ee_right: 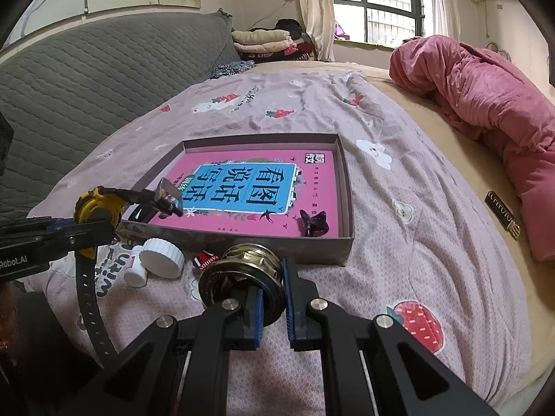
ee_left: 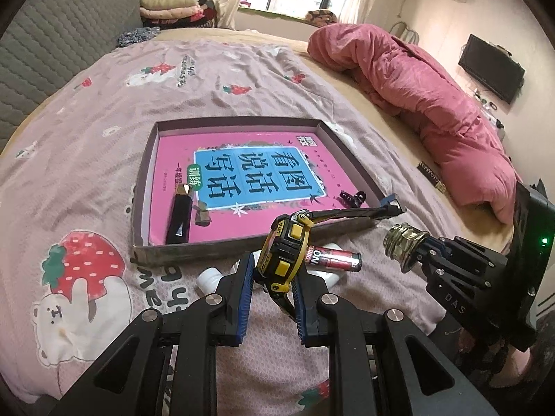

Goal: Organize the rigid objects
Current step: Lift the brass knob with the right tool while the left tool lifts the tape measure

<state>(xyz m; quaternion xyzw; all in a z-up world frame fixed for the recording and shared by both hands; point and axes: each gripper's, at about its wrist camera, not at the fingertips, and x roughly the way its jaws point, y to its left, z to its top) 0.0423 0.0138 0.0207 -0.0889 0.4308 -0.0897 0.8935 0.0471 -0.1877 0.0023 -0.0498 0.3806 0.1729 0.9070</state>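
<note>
Yellow watch (ee_left: 289, 256) clenched in your left claw (ee_left: 271, 287), brass fitting (ee_right: 242, 277) in the right claw (ee_right: 272, 306): carry both over the box (ee_left: 145, 187) wall and set them down flat.

Book (ee_left: 242, 187) cover: 看图说话写话; right hand-held gripper (ee_left: 421, 246) body: DAS.

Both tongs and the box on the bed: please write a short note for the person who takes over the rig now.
Left tongs: shut on the yellow-black watch, held above the bedsheet near the box's front wall.
Right tongs: shut on the brass-coloured metal fitting, also short of the box.
Cardboard box: holds a pink book, a black lighter and a black hair clip.
Done: those three things are in the box.
Left: put the watch and the fitting in; then the battery and the two white bottles, which lie on the sheet in front of the box.
</note>
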